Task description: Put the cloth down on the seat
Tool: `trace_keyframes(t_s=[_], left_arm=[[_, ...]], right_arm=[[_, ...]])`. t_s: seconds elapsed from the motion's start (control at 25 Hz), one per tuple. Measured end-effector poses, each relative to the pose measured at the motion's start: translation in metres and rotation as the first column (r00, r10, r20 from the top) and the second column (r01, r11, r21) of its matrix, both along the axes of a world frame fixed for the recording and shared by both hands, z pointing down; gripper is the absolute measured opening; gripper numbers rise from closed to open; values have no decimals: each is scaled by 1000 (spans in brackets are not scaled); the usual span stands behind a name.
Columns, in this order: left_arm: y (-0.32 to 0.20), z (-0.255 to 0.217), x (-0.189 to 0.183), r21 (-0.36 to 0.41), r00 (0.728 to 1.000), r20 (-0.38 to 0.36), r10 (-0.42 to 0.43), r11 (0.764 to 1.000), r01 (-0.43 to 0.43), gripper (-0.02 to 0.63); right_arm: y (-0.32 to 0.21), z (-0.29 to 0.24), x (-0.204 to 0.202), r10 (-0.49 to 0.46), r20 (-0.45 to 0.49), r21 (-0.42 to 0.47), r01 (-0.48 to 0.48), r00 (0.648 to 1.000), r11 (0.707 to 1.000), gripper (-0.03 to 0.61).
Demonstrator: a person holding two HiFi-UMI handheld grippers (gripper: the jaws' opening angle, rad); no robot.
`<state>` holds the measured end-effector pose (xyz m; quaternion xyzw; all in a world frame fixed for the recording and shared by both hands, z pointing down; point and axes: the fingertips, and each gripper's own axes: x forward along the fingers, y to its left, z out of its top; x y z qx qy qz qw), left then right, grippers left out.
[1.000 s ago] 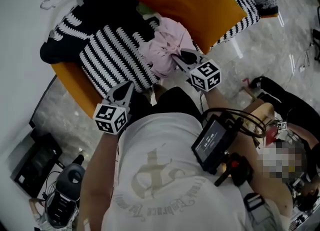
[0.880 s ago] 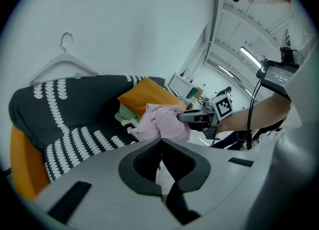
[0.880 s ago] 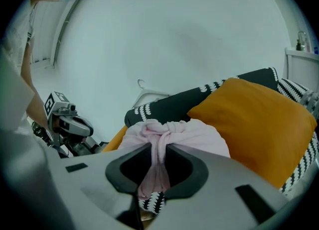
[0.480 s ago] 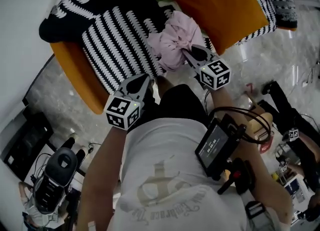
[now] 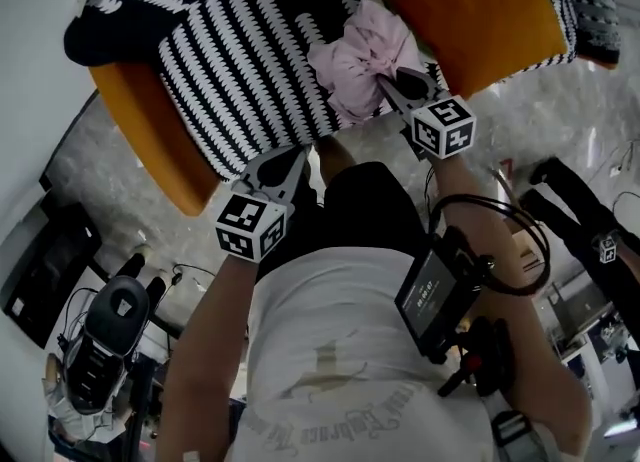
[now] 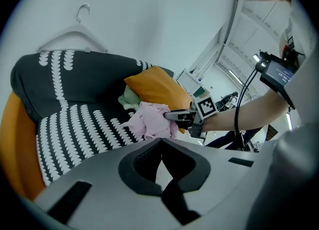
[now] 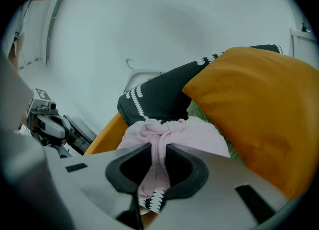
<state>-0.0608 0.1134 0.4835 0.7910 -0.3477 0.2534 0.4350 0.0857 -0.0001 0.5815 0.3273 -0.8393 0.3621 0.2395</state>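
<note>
Cloth (image 5: 360,58) (image 6: 149,119) (image 7: 172,133): pale pink, thin and soft, bunched into a crumpled lump with a knot-like twist on its near side. It lies on the right part of the seat (image 5: 150,145). Its bulk rests on the cover (image 5: 245,70) (image 6: 75,134), and its right side presses against the cushion (image 5: 450,0) (image 7: 259,109).

Right tool (image 5: 385,80) (image 7: 158,149): jaws clamped on a twisted fold of the cloth. Pink fabric fills the gap between the dark pads and hangs down through it (a bit of the patterned cover shows just below the hanging end). The tool points into the lump from the near right.

Left tool (image 5: 297,155) (image 6: 162,140): jaws together at the tips, nothing between them. It sits by the seat's near edge, left of the cloth and apart from it.

Seat: rounded shell of smooth orange, bare along the left rim.

Cover: black throw, knit-looking, with rows of white leaf-shaped marks, draped over base and back.

Cushion: plump, orange, matte, with pointed corners.

Green fabric (image 6: 128,97) (image 7: 199,112): crumpled, tucked between cloth and cushion on the far side.

Hanger (image 6: 75,35): white and slim with a wire hook, at the top of the seat back against a pale wall.

Floor (image 5: 110,185): grey, marbled, glossy.
</note>
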Motion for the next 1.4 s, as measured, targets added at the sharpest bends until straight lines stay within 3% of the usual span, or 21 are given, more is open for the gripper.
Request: trace_keyframes(t_s=[0.32,0.64,1.16,1.4], left_arm=[[-4,6,15,-36,1000,-12,-5,999,5,12],[-8,13,-8,-52,999,8,-43,998,43,12],[-24,17,9,-55,998,5,-60,997,61,12],[-6,23,5,-63,999,21,-42,997,43,12]], right_arm=[[-24,35,16,44,-35,-48,-46,998,998,84],[-37,68,9,137,-57,-91,-142,989,986,84],[-24,110,19,74,-122,-189,-97,990,977,92],[7,129,12,82,-121,-225,-107,989,968,106]])
